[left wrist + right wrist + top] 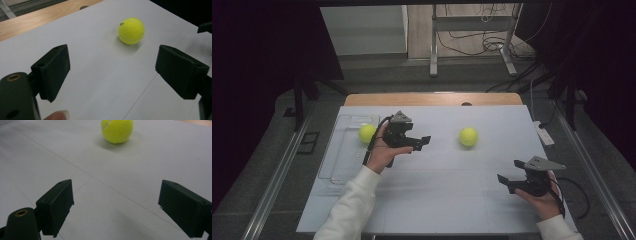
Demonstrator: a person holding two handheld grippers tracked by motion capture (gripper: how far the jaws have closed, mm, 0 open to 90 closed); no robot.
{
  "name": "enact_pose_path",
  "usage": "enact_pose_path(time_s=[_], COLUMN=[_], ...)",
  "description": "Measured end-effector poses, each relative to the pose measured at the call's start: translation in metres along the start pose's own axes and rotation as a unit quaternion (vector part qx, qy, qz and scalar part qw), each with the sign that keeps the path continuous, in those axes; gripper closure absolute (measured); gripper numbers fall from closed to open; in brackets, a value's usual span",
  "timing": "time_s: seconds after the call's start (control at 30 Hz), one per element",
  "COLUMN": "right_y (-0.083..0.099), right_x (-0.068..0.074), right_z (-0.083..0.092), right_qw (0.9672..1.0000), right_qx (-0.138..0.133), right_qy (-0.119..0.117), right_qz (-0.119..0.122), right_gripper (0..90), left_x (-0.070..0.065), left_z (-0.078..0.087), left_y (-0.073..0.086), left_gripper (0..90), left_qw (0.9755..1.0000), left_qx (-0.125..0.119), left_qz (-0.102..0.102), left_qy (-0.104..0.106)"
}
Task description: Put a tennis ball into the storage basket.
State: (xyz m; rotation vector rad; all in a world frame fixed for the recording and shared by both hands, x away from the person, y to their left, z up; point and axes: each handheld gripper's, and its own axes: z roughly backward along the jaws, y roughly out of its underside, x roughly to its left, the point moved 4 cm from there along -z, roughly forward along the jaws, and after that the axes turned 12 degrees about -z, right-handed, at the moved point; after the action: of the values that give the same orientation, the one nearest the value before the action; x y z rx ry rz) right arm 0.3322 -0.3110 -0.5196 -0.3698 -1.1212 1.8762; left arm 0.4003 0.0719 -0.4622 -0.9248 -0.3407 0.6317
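Two yellow tennis balls are on the white mat [447, 195]. One ball [468, 136] lies free near the mat's middle. The other ball [367, 132] sits in a clear tray [337, 170] at the left. My left gripper [422, 143] hovers between the two, pointing right toward the free ball, jaws open and empty. The left gripper view has that ball [131, 30] ahead of the open left gripper [113, 65], well apart from it. My right gripper [510, 171] rests open at the front right. Its own view shows the same ball [117, 130] far beyond the open right gripper [116, 195].
The mat covers a wooden table whose far edge [432, 98] shows beyond it. A white device [543, 133] lies off the mat's right edge. A metal stand and cables [472, 45] are on the floor behind the table.
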Motion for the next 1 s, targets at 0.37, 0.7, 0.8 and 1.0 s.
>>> enact_pose_path(time_s=[0.37,0.7,0.8,1.0], right_y=[0.0,0.0,0.0,0.0], right_x=[0.0,0.0,-0.001,0.0], right_z=[-0.001,-0.001,-0.001,-0.001], right_qw=[1.0,1.0,1.0,1.0], right_qx=[0.001,0.001,0.0,0.001], right_qy=[0.001,-0.001,0.0,0.0], right_qz=[0.0,0.0,-0.001,0.0], right_gripper=[12.9,12.9,12.9,12.9], left_x=[-0.003,-0.007,-0.008,-0.009], left_z=[-0.011,-0.027,-0.031,-0.036], left_y=[-0.006,-0.014,-0.015,-0.016], left_gripper=[13.6,13.6,13.6,13.6], left_qw=[1.0,0.9998,0.9997,0.9996], left_qx=[0.006,0.014,0.015,0.02], left_qz=[-0.003,-0.006,-0.004,-0.005], left_qy=[0.007,0.015,0.017,0.019])
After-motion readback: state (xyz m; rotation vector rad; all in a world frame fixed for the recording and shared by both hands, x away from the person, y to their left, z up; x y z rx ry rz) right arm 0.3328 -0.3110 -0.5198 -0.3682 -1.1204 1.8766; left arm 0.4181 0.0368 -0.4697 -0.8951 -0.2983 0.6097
